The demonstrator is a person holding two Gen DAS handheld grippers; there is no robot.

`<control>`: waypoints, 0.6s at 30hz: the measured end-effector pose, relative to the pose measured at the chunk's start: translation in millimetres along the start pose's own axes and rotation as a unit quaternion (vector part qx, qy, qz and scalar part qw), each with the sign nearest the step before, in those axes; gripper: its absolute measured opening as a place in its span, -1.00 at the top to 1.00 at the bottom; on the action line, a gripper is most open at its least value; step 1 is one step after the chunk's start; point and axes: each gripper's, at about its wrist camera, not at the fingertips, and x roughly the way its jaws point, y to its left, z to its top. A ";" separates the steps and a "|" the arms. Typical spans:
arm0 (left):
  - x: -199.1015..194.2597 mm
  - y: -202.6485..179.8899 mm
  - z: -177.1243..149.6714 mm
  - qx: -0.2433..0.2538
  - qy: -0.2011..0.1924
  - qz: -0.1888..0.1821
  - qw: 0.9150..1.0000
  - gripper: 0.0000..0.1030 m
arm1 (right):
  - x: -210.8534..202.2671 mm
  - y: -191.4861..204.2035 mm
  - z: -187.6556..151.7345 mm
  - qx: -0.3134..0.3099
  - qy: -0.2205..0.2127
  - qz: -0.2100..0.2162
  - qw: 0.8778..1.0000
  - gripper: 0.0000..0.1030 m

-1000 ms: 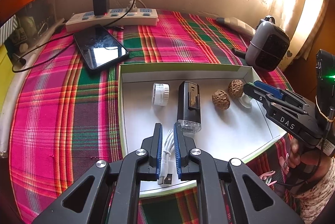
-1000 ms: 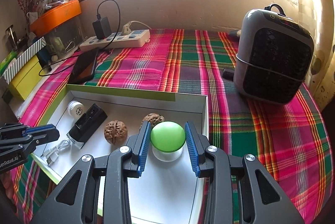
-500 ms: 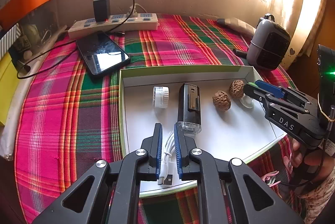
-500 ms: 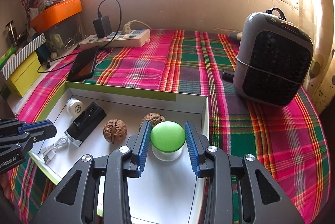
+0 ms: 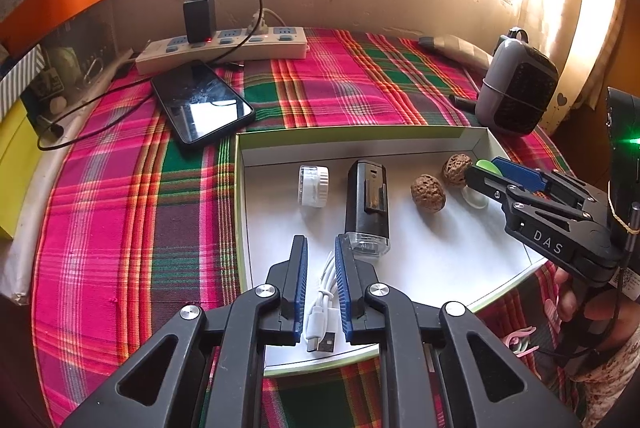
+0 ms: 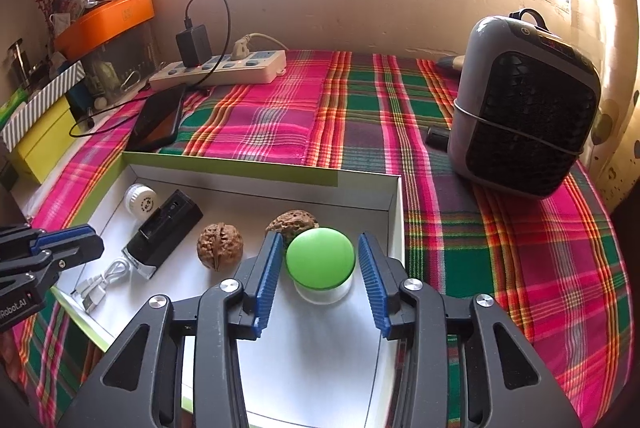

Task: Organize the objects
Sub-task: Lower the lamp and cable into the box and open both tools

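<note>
Presently, right gripper (image 6: pixel 319 270) open, green-lidded jar (image 6: pixel 320 262) between its fingers, clear of both, inside white tray (image 6: pixel 394 203), left gripper (image 5: pixel 320 282) open astride white cable (image 5: pixel 320 302) at tray's 6 o'clock edge.

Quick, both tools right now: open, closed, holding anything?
Left tool: open around the white USB cable, not gripping.
Right tool: open around the green-lidded jar, gaps both sides.
</note>
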 end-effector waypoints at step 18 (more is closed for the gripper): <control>-8.1 -5.7 -3.3 0.002 -0.006 0.019 1.000 0.64 | -10.3 0.8 -2.2 0.010 -0.008 0.006 1.000 0.00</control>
